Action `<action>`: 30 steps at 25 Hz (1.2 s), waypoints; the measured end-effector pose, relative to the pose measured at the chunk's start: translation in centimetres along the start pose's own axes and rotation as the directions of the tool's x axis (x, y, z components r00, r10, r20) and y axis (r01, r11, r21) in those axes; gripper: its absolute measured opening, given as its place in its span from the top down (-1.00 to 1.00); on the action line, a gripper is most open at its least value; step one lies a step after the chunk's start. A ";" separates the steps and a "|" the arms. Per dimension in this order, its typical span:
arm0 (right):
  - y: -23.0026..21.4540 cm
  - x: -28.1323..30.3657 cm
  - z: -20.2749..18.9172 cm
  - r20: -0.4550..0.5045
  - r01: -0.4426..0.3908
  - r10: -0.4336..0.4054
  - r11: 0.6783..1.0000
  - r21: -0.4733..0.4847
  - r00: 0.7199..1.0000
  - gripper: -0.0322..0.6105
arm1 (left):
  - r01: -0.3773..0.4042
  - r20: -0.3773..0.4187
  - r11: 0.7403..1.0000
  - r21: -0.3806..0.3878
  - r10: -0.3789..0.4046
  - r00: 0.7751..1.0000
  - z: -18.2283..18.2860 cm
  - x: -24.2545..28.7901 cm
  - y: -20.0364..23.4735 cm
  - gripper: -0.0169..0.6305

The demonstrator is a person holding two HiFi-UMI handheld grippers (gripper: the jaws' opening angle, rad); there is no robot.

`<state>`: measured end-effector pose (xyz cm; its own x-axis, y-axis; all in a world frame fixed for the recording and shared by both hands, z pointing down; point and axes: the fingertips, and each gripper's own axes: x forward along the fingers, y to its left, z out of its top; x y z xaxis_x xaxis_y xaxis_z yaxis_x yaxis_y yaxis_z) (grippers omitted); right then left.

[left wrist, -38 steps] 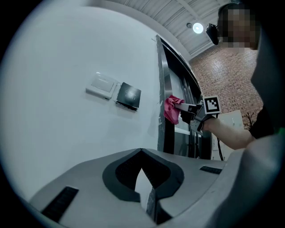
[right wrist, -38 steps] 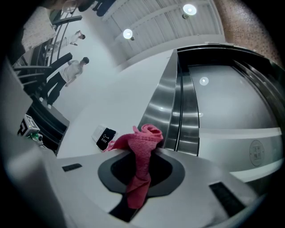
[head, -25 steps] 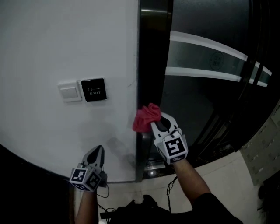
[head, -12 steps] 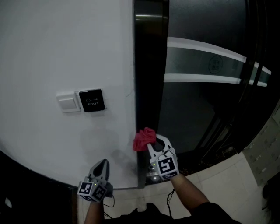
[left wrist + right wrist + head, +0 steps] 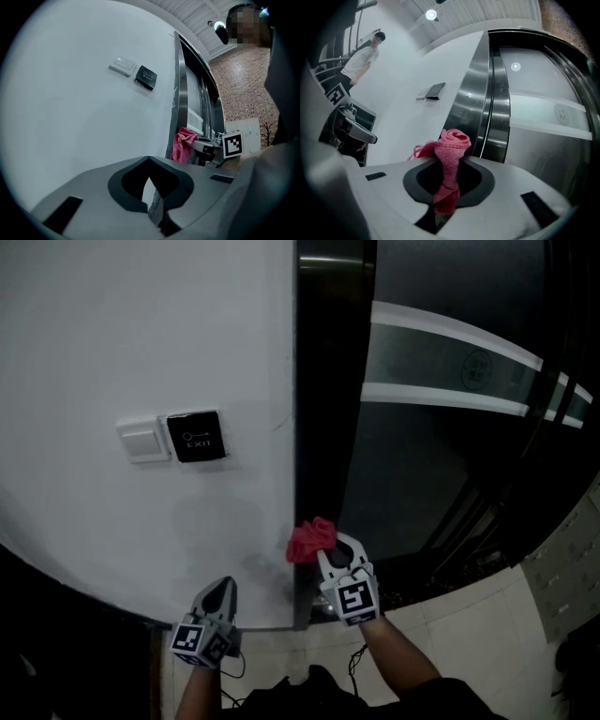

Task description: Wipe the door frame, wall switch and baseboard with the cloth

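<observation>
A pink-red cloth (image 5: 307,540) is bunched in my right gripper (image 5: 325,550), which is shut on it. The cloth presses against the lower part of the dark metal door frame (image 5: 323,409), where the frame meets the white wall. In the right gripper view the cloth (image 5: 450,149) sticks up between the jaws in front of the frame (image 5: 474,112). My left gripper (image 5: 223,590) hangs shut and holds nothing, low by the wall, left of the frame. A white wall switch (image 5: 142,441) and a black exit button (image 5: 196,436) sit higher on the wall. A dark baseboard (image 5: 66,589) runs along the wall's foot.
A glass door (image 5: 450,456) with two frosted stripes fills the right side. Beige floor tiles (image 5: 469,634) lie below it. A person in a white shirt (image 5: 363,58) stands far off in the right gripper view. A cable (image 5: 358,652) hangs near my right forearm.
My right gripper has slid down the door frame with the cloth. The left gripper has also dropped a little lower and stays shut.
</observation>
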<state>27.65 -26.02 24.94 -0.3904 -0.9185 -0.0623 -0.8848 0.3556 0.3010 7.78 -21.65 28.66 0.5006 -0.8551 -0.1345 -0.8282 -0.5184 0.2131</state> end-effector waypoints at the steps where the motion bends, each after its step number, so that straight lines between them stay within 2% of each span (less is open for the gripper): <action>1: 0.1 0.0 -0.5 -0.001 -0.001 0.001 1.000 0.003 1.000 0.74 | -0.002 0.002 1.000 0.001 0.002 1.000 -0.1 0.0 0.0 0.97; 10: 1.4 -0.1 -4.1 -0.035 -0.020 0.021 0.999 0.042 0.999 0.74 | -0.008 -0.023 1.000 -0.006 0.008 1.000 -2.1 -0.1 -0.5 0.97; 18: 1.4 0.1 -4.8 -0.021 -0.011 0.012 0.999 0.043 1.000 0.74 | -0.022 -0.026 1.000 -0.016 0.022 0.999 -2.6 -0.1 0.4 0.97; 22: 1.8 -0.3 -6.3 -0.063 -0.024 0.025 1.000 0.011 0.998 0.74 | -0.042 -0.027 0.999 -0.022 0.041 0.999 -2.7 -0.8 1.1 0.97; 30: 3.9 -0.1 -10.7 -0.131 -0.040 0.047 0.998 0.054 0.990 0.74 | -0.081 -0.053 0.995 -0.054 0.078 0.996 -3.3 -1.7 2.4 0.97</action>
<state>26.98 -26.44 36.33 -0.3944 -0.9157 0.0774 -0.8809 0.4007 0.2518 5.78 -21.39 32.61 0.4474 -0.8919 -0.0656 -0.8511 -0.4471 0.2751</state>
